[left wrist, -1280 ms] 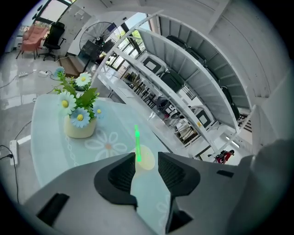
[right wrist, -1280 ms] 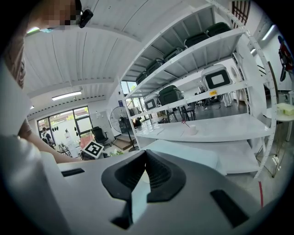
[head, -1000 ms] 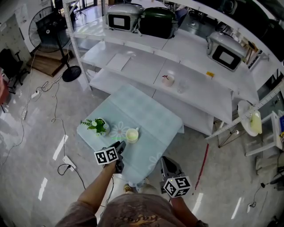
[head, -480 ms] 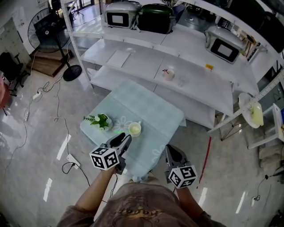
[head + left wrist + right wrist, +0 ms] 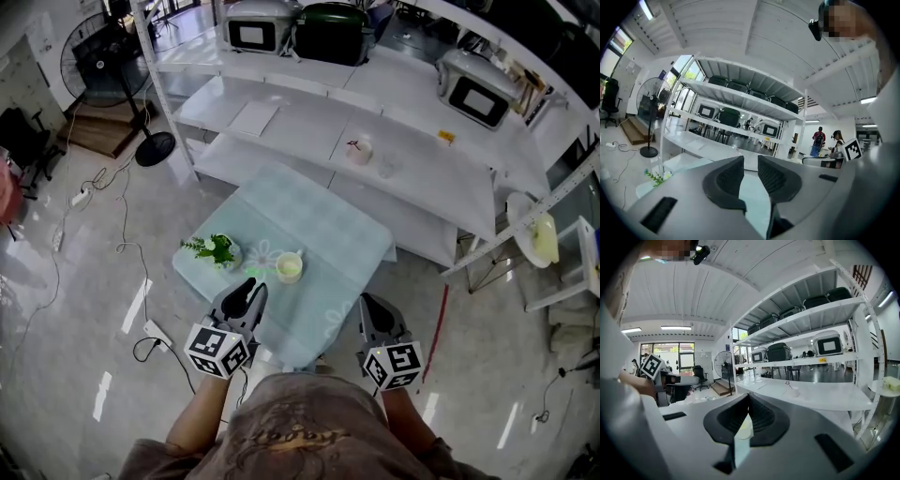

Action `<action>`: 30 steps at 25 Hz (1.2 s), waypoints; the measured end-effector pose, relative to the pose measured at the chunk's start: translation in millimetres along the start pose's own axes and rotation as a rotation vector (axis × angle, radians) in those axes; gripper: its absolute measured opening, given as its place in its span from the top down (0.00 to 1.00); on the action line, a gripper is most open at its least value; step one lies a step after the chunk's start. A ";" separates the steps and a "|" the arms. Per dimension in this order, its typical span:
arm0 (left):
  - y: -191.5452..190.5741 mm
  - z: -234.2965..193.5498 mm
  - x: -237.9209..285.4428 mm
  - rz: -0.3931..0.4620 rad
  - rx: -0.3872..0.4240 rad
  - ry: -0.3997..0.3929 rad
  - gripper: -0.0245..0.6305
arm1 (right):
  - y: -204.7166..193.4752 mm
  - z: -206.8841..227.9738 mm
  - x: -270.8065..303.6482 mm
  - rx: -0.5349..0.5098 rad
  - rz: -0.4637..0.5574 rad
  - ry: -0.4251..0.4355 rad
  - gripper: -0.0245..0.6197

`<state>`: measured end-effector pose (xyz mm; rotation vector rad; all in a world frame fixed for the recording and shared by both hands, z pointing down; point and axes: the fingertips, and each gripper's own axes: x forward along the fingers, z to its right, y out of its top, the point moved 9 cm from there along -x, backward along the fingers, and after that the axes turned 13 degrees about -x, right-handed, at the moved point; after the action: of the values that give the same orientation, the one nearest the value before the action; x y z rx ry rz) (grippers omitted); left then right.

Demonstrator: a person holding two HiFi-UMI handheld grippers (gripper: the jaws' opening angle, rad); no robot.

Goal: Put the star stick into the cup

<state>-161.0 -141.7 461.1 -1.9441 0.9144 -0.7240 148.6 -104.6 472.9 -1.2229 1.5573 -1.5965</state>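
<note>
A pale yellow cup (image 5: 289, 268) stands on the table's green checked cloth (image 5: 319, 234). Beside it on the left lies a small green thing (image 5: 253, 272), too small to make out. On the white shelf behind, a thin star-topped stick (image 5: 787, 384) stands in a white cup (image 5: 358, 149). My left gripper (image 5: 248, 287) hovers over the table's near left edge, short of the yellow cup. Its jaws are closing with nothing between them (image 5: 750, 160). My right gripper (image 5: 375, 302) hangs at the near right corner, shut and empty (image 5: 749, 397).
A small potted plant (image 5: 217, 249) sits left of the cup. White shelving (image 5: 281, 122) with grey and dark appliances runs behind the table. A standing fan (image 5: 103, 56) and floor cables (image 5: 122, 216) are on the left. A plate (image 5: 530, 239) rests on a rack at the right.
My left gripper has drawn back from beside the yellow cup toward my body. Its jaws have narrowed. The right gripper has barely moved.
</note>
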 end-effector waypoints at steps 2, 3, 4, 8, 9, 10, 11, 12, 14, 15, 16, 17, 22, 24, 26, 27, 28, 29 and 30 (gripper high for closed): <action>-0.4 -2.5 -3.1 0.028 0.017 0.013 0.83 | -2.3 -0.5 2.2 -0.008 -0.001 -0.001 0.96; -1.1 -3.4 -4.0 0.035 0.021 0.017 0.85 | -3.6 -0.9 3.6 -0.009 -0.003 0.001 0.96; -1.9 -4.3 -4.6 0.041 0.023 0.020 0.89 | -5.1 -1.3 4.9 -0.009 -0.005 0.003 0.96; -8.4 -10.0 -6.2 0.059 0.032 0.045 0.93 | -12.8 -4.3 9.6 -0.006 -0.005 0.011 0.96; -10.7 -12.0 -6.6 0.064 0.033 0.056 0.93 | -15.1 -5.0 10.2 -0.006 -0.006 0.013 0.96; -12.9 -13.7 -7.1 0.067 0.034 0.067 0.93 | -17.3 -5.4 10.2 -0.007 -0.009 0.013 0.96; -14.9 -15.1 -7.8 0.069 0.035 0.078 0.93 | -19.4 -5.7 9.9 -0.007 -0.012 0.013 0.96; -16.5 -16.2 -8.7 0.070 0.036 0.089 0.93 | -21.2 -5.9 9.5 -0.007 -0.015 0.011 0.96; -17.5 -17.5 -10.9 0.071 0.036 0.102 0.93 | -23.5 -6.1 8.9 -0.003 -0.019 0.006 0.96; -17.4 -17.6 -12.0 0.071 0.036 0.105 0.93 | -23.9 -6.2 8.7 0.000 -0.019 0.003 0.96; -17.3 -17.4 -13.1 0.070 0.038 0.107 0.93 | -23.8 -6.3 8.6 0.003 -0.019 0.001 0.96; -17.5 -17.0 -13.9 0.069 0.038 0.108 0.93 | -23.5 -6.4 8.4 0.004 -0.017 0.000 0.96; -17.8 -13.0 -13.4 0.074 0.027 0.108 0.93 | -19.9 -7.1 8.3 0.005 -0.006 0.006 0.96; -18.3 -10.8 -12.4 0.076 0.025 0.107 0.93 | -19.7 -8.2 7.2 0.010 -0.004 0.007 0.97; -18.8 -9.5 -11.9 0.077 0.023 0.105 0.93 | -20.2 -9.7 6.2 0.014 -0.004 0.006 0.97; -18.8 -9.3 -11.7 0.078 0.021 0.106 0.93 | -20.2 -10.2 6.0 0.015 -0.004 0.006 0.97; -18.6 -9.3 -11.7 0.079 0.020 0.108 0.93 | -20.1 -10.4 5.8 0.015 -0.004 0.006 0.97; -18.3 -9.3 -11.9 0.080 0.018 0.111 0.93 | -19.8 -10.4 5.6 0.016 -0.004 0.006 0.97; -17.8 -9.4 -12.4 0.082 0.017 0.113 0.93 | -19.5 -10.5 5.2 0.017 -0.004 0.004 0.97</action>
<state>-169.4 -129.1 479.3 -1.8550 1.0473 -0.7979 140.7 -101.9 494.0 -1.2152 1.5411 -1.6130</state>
